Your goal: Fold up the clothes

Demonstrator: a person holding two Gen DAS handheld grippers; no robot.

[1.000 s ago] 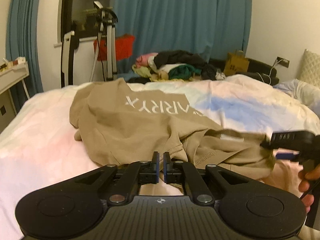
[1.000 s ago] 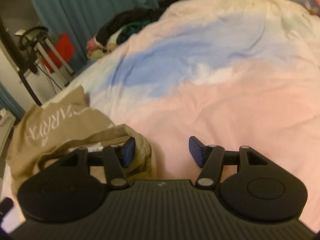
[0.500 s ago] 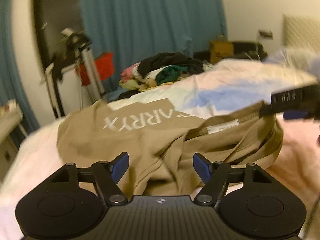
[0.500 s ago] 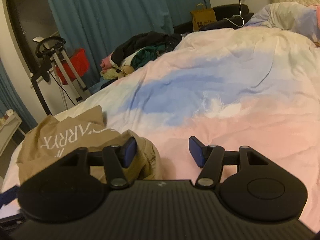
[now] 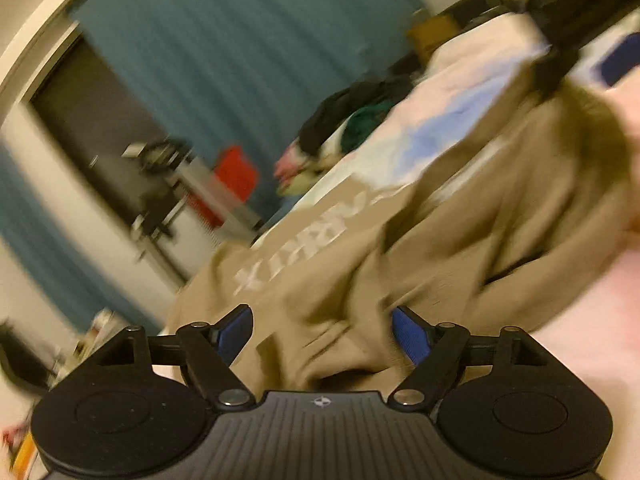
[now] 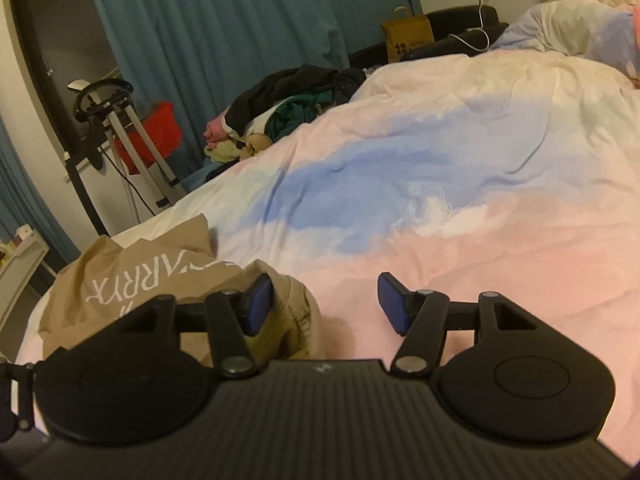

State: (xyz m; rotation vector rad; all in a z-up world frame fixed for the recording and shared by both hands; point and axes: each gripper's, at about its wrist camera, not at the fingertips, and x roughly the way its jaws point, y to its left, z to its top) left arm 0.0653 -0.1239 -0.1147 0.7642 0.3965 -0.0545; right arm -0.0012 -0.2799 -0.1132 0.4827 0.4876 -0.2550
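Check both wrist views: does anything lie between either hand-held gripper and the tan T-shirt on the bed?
Nothing visible does. The tan T-shirt lies bunched right in front of the left hand-held gripper, whose jaws are opening with cloth between them. The right hand-held gripper stands open at the shirt's edge, its left pad against the fabric.

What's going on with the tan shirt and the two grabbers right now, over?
Left gripper opening, crumpled tan shirt between its pads, not pinched. Right gripper open, its left pad by the shirt's edge. Nothing in the way.
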